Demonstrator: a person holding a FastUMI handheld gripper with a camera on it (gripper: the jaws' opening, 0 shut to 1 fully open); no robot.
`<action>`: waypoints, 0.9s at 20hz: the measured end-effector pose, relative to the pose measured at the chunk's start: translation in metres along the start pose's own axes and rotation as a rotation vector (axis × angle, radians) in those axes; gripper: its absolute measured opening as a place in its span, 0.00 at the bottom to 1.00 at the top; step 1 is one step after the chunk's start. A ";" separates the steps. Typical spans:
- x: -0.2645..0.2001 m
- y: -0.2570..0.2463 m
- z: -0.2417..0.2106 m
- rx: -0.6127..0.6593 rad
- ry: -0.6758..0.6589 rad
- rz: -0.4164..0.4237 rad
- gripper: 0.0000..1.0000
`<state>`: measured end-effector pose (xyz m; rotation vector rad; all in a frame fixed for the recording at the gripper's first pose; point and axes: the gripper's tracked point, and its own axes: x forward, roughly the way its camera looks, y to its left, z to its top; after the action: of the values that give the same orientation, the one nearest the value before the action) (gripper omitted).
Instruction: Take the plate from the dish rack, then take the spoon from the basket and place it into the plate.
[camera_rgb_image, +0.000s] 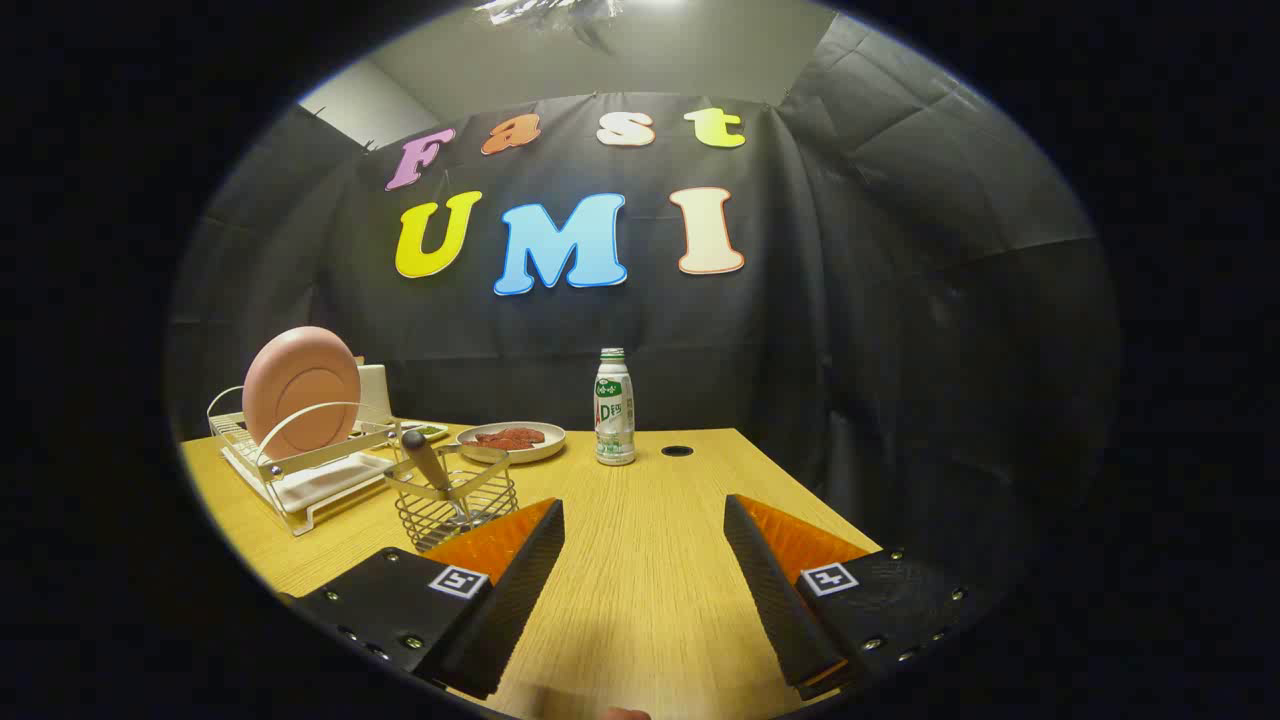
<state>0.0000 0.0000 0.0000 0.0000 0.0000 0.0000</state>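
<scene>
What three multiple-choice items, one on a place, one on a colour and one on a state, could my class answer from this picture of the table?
1. Where does the plate stand?
A. Upright in the dish rack
B. Flat beside the bottle
C. Inside the wire basket

2. What colour is that plate?
A. Blue
B. Pink
C. Green

3. How are the fingers of the hand-held gripper?
A. Shut on the spoon
B. Shut on the plate
C. Open, holding nothing

Answers:
1 A: the plate stands on edge in the rack's wire slots.
2 B: its face is plainly pink.
3 C: bare table shows between the spread fingers, while the spoon stands in the basket.
</scene>
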 end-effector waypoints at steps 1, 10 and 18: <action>0.014 0.001 0.000 0.000 0.002 0.005 0.98; 0.078 -0.033 0.036 -0.041 -0.062 -0.104 0.98; 0.013 -0.096 0.065 -0.084 -0.013 -0.331 0.98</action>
<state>0.0128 -0.0957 0.0648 -0.0838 -0.0131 -0.3313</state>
